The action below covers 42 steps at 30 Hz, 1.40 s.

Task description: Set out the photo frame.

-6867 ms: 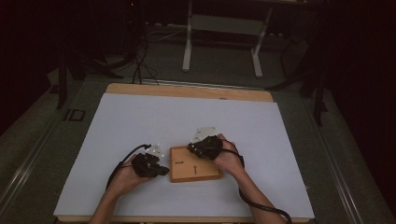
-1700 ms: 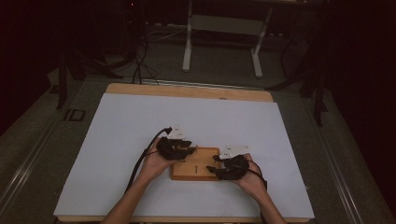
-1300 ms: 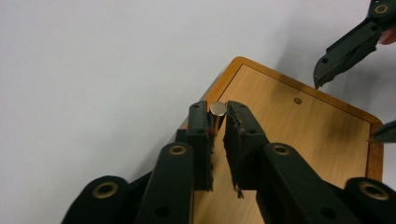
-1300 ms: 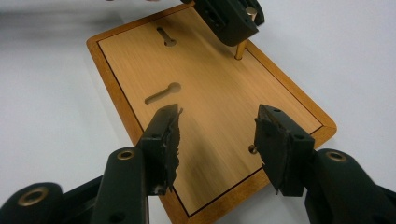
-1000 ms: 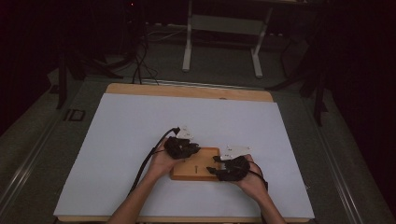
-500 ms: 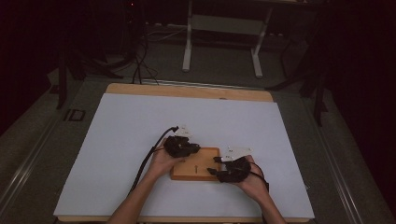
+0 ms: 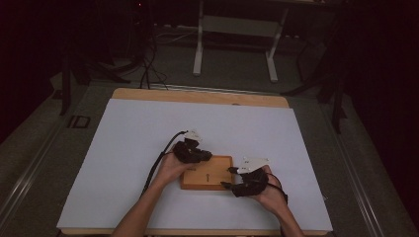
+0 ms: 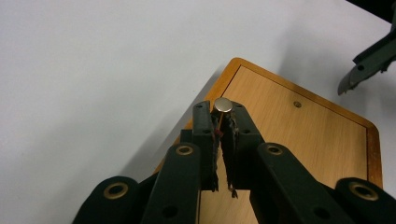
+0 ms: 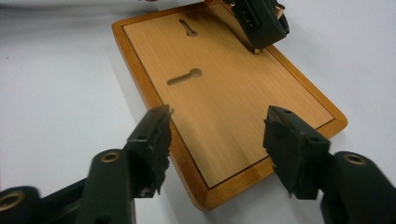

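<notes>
Left claw point(image 8: 223, 122) is clamped tight on a little silver pin point(image 8: 223, 105) at the frame's middle, over the wooden board's point(image 8: 299, 135) corner. Right claw point(image 9: 217, 140), low in its frame, has just been opening and straddles the board's near edge without touching it. White table point(image 7: 123, 148) underneath.

A flat wooden board point(image 7: 206, 173) with two keyhole slots lies near the table's point(image 7: 128, 133) front edge; a small round metal pin point(image 8: 223, 105) stands over one corner.

left fingers point(image 8: 223, 122) pinched — right fingers point(image 9: 280, 140) spread
</notes>
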{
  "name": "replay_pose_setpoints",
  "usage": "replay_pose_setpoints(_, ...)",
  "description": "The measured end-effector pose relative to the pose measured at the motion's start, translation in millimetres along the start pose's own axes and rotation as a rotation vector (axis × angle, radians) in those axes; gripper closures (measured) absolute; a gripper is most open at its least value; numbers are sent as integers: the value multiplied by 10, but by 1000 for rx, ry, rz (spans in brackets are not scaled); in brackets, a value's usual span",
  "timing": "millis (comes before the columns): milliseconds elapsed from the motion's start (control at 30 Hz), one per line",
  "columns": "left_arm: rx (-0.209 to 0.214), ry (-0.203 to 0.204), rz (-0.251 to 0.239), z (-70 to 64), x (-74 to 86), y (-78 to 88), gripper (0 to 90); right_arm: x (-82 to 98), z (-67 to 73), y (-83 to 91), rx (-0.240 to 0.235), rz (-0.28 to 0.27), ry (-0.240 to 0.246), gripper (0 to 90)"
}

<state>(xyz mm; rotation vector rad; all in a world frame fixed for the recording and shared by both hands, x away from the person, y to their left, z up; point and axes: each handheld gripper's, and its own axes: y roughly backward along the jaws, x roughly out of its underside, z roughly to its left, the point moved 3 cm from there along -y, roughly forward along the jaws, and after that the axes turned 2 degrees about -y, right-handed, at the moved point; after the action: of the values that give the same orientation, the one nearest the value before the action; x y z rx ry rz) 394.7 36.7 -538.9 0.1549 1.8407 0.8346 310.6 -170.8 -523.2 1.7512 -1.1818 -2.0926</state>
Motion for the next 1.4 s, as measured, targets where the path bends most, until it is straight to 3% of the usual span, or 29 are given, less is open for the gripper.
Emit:
replay_pose_setpoints(267, 26, 20, 13, 39, -20, -3, 846, 36, -13, -15, -7, 31, 8, 304)
replay_pose_setpoints(533, 52, 53, 22, 85, -39, -10, 847, 83, -44, -74, 18, 73, 2, 140)
replay_pose_setpoints(933, 80, 86, 34, 141, -65, -22, 849, 147, -69, -158, 45, 120, 10, 108)
replay_pose_setpoints(1400, 88, 116, 57, 195, -110, -42, 849, 166, -124, -253, 133, 119, 47, 103)
